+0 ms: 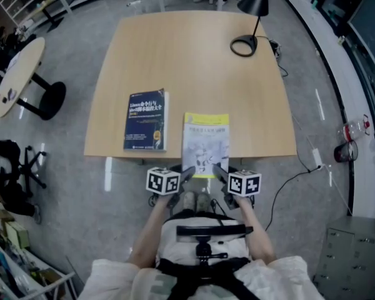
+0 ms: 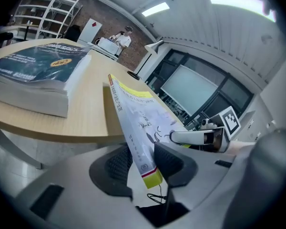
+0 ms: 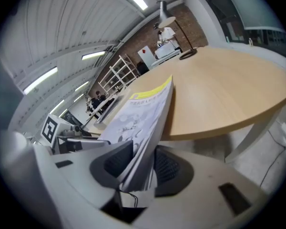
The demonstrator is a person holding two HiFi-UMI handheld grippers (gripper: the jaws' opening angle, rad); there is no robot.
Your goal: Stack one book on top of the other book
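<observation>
Two tools grip one book at the near edge of a desk, with the second book beside it.

The pale wooden desk (image 1: 194,61) carries a thick blue book (image 1: 145,121) lying flat on its left part, cover up. Just to its right, and apart from it, is a thinner white and yellow book (image 1: 205,144), whose near end sticks out past the desk's near edge. A black lamp (image 1: 253,5) stands at the far right corner. The left tool (image 1: 189,172) is clenched on the near left corner of the white and yellow book, with the spine edge pinched between its dark pads. The right tool (image 1: 220,172) is clenched on the near right corner, its pads pressed on the cover and the pages.
</observation>
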